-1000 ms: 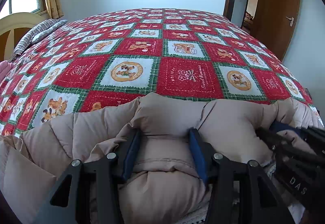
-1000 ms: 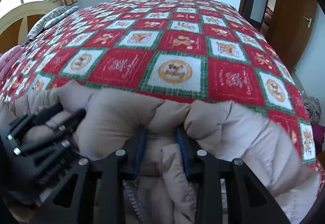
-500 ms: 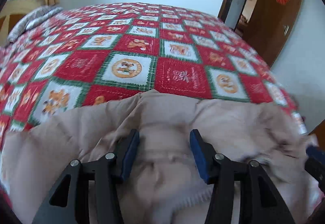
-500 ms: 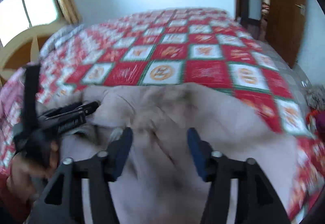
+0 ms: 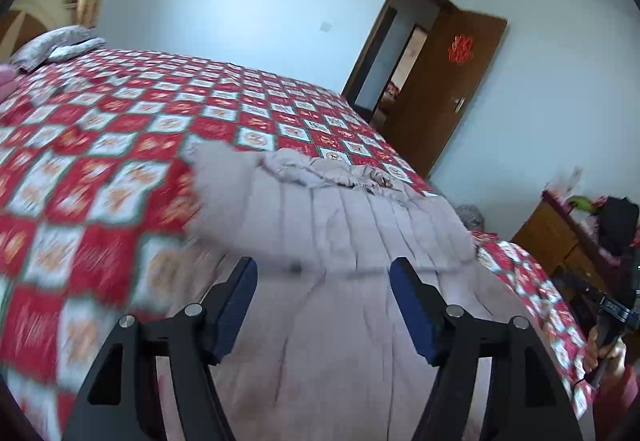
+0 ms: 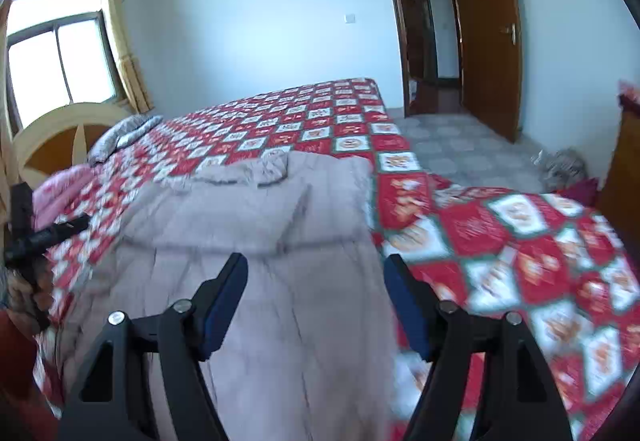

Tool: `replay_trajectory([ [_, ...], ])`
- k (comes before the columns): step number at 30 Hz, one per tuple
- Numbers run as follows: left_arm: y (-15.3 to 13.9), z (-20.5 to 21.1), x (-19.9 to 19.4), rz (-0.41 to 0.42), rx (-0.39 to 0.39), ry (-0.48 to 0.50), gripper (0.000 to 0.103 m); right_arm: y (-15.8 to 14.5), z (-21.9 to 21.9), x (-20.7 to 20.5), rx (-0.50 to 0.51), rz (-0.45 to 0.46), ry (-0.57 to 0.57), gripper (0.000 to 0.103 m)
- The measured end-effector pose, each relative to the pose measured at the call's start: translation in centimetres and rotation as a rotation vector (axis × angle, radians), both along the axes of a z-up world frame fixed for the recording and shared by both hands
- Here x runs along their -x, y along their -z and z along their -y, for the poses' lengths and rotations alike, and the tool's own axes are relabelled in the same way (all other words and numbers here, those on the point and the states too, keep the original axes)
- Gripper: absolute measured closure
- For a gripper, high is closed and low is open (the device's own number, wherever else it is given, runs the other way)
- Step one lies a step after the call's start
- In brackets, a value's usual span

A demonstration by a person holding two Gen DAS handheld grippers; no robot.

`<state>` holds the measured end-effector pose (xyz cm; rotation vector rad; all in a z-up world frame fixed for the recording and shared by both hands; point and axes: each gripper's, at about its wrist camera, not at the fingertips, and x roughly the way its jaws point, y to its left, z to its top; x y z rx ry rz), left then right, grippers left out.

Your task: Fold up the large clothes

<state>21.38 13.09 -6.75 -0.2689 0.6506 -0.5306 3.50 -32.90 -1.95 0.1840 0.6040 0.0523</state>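
A large beige padded coat lies spread on the bed, its collar at the far end. It also shows in the right wrist view. My left gripper is open and empty, raised above the coat's near part. My right gripper is open and empty too, above the coat's near right edge. The right gripper shows at the right edge of the left wrist view. The left gripper shows at the left edge of the right wrist view.
The coat lies on a red, white and green checked quilt that covers the bed. A wooden headboard, grey pillow and pink bedding are at left. An open brown door and a wooden dresser stand at right.
Both grippers have let go of the coat, opened wide and pulled back and up. The coat, bunched at the near edge before, now lies spread out flat on the quilt.
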Motion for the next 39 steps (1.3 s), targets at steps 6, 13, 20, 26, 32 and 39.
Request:
replay_trajectory([
  [6, -0.6, -5.3, 8.4, -0.001, -0.027, -0.006, 0.034, 2.8, 0.0, 4.2, 0.041, -0.111, -0.036, 0.018],
  [13, 0.3, -6.3, 13.1, -0.009, -0.112, 0.034, 0.028, 7.9, -0.8, 4.8, 0.024, -0.193, -0.027, 0.018],
  [20, 6.7, -5.1, 13.3, -0.141, -0.096, 0.021, 0.028, 10.9, -1.9, 5.8, 0.023, -0.250, -0.015, 0.018],
  [26, 6.7, -6.0, 13.9, -0.218, -0.105, 0.098, 0.028, 10.8, -4.1, 7.0, 0.075, -0.271, -0.139, 0.027],
  [32, -3.1, -12.9, 18.0, 0.020, -0.230, 0.007, 0.028, 10.8, -3.1, 6.5, -0.014, -0.260, -0.116, 0.032],
  [39, -8.7, -16.6, 19.7, 0.049, -0.340, 0.012, 0.027, 10.8, -2.3, 6.3, -0.091, -0.231, -0.111, 0.049],
])
